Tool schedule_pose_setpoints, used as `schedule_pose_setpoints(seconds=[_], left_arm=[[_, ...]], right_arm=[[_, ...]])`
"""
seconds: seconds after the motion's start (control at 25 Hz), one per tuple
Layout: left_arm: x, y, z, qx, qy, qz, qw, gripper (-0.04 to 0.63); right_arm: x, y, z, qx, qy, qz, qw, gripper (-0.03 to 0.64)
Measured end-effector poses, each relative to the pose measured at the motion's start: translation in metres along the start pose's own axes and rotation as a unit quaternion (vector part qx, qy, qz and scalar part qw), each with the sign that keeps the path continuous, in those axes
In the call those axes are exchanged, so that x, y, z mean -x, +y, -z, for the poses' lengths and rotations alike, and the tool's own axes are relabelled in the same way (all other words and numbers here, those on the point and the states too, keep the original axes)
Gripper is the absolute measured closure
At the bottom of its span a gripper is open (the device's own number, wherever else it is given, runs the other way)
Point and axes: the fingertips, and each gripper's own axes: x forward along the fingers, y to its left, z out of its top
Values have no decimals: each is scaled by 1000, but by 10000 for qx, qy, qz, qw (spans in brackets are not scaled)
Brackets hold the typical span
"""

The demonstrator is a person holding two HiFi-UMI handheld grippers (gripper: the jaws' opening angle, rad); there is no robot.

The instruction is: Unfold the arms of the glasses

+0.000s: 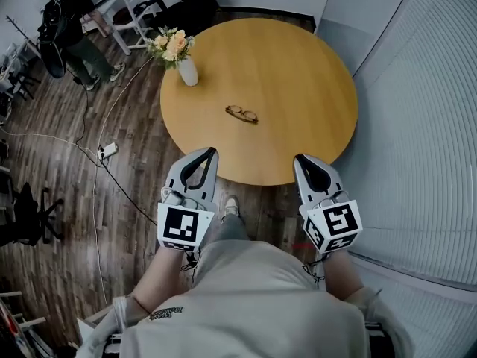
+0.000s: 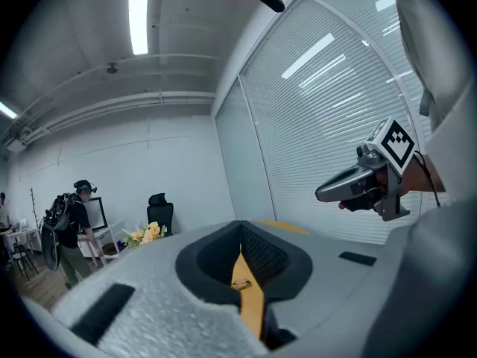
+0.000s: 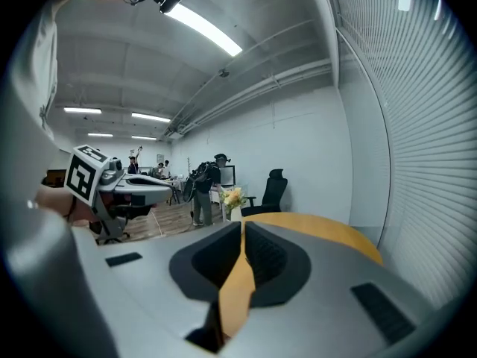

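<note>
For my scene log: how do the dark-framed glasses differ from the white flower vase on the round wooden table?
The dark-framed glasses lie flat; the white flower vase stands upright. The glasses sit near the middle of the round wooden table; the vase by its left rim. The glasses are dark, the vase pale. Both rest on that table.

text: none readable | labels: none | numbers: none | signs: none
</note>
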Motion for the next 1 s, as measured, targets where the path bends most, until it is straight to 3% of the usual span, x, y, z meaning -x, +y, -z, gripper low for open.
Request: schedule_pose_setpoints(seconds=[0.52,1.0], left_arm=[[-76,80,15,-213,1,587,9980,572],[-121,113,38,-525,126,921,9943,571]], right_arm=[[-98,-10,-26,-79,88,473,9988,580],[-142,-19,-22,-138,346,904,9952,580]])
